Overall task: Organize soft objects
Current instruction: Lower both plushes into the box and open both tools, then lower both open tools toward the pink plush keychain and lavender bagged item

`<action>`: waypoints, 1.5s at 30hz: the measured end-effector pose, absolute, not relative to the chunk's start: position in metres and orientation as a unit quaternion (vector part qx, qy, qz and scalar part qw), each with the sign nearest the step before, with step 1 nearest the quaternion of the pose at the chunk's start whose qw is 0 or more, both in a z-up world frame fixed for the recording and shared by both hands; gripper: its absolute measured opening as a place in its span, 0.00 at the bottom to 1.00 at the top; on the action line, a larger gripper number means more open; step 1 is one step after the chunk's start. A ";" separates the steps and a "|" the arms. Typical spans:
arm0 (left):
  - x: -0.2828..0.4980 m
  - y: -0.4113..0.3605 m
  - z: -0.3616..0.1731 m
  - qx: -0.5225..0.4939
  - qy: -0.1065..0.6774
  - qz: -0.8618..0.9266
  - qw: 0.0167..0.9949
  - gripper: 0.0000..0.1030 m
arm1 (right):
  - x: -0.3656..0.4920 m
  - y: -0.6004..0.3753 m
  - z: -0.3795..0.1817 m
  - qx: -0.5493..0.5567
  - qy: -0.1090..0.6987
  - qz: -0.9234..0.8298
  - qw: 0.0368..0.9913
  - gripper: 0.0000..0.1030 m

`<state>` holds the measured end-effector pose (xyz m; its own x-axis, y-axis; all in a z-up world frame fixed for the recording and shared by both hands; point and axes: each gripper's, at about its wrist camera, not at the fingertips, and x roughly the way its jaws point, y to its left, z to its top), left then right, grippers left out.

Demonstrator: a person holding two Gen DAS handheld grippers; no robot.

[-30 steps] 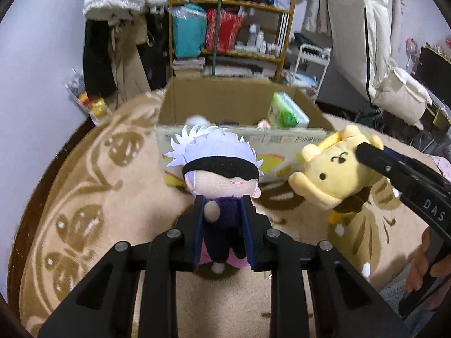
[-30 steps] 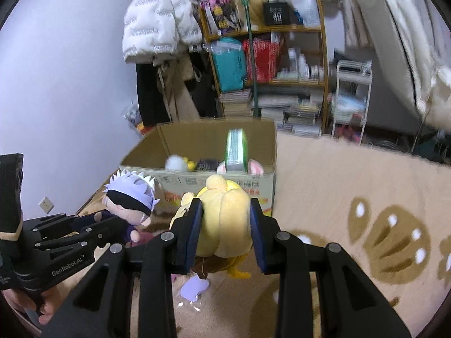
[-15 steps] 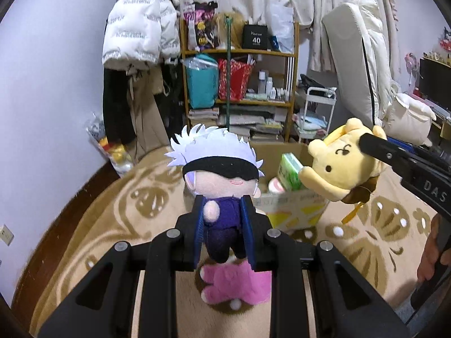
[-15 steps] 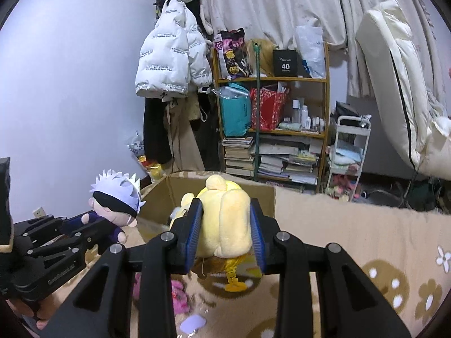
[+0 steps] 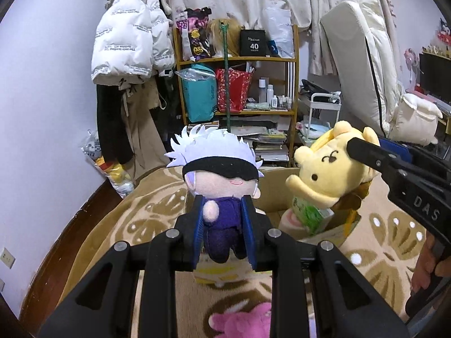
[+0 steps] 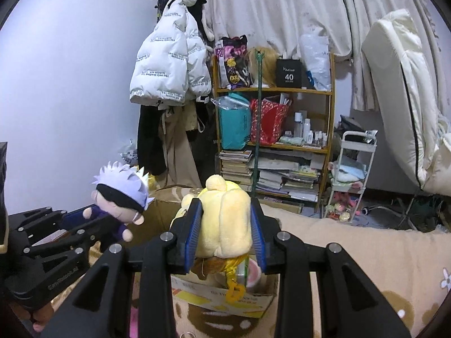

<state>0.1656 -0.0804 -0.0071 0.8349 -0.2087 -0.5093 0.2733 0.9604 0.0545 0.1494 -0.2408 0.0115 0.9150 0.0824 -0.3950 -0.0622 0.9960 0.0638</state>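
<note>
- My left gripper is squeezed onto the white-haired doll. Its blue ridged pads pinch the doll's soft purple body, one on each side.
- The doll has spiky felt hair, a black band over its eyes and a round pink fist sticking out in front. It hangs up in the air, in front of the cardboard box.
- My right gripper is squeezed onto the yellow plush. The pads press deep into its fuzzy sides, so the fur bulges between them.
- The yellow plush is fat and rounded with small bump ears. A brown bit and a yellow plastic clip dangle under it. It hangs right over the open box.
- The box is plain brown card with its flaps open. Inside I see a green packet and something round, pink and white.
- A fluffy pink plush lies on the rug under my left gripper. The rug is fuzzy and tan with brown leaf shapes.
- Behind the box there is a wooden shelf full of books and bags. A puffy white jacket hangs beside it.
</note>
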 end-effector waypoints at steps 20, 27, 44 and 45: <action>0.201 -0.083 -0.045 0.051 0.325 -0.127 0.936 0.26 | 0.161 -0.251 -0.021 0.058 0.224 0.054 0.971 0.34; 0.183 -0.066 -0.039 0.037 0.332 -0.103 0.937 0.54 | 0.142 -0.262 -0.017 0.086 0.230 0.047 0.968 0.38; 0.124 -0.023 -0.017 0.002 0.355 -0.092 0.930 0.84 | 0.066 -0.247 0.007 0.079 0.240 0.061 0.966 1.00; 0.118 -0.020 -0.018 0.000 0.359 -0.093 0.929 0.87 | 0.061 -0.244 0.008 0.078 0.243 0.063 0.965 1.00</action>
<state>0.1185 -0.0203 -0.0178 0.7249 -0.1717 -0.6671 0.1723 0.9829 -0.0658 0.0613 -0.2444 0.0080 0.8743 0.1593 -0.4584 -0.0834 0.9799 0.1815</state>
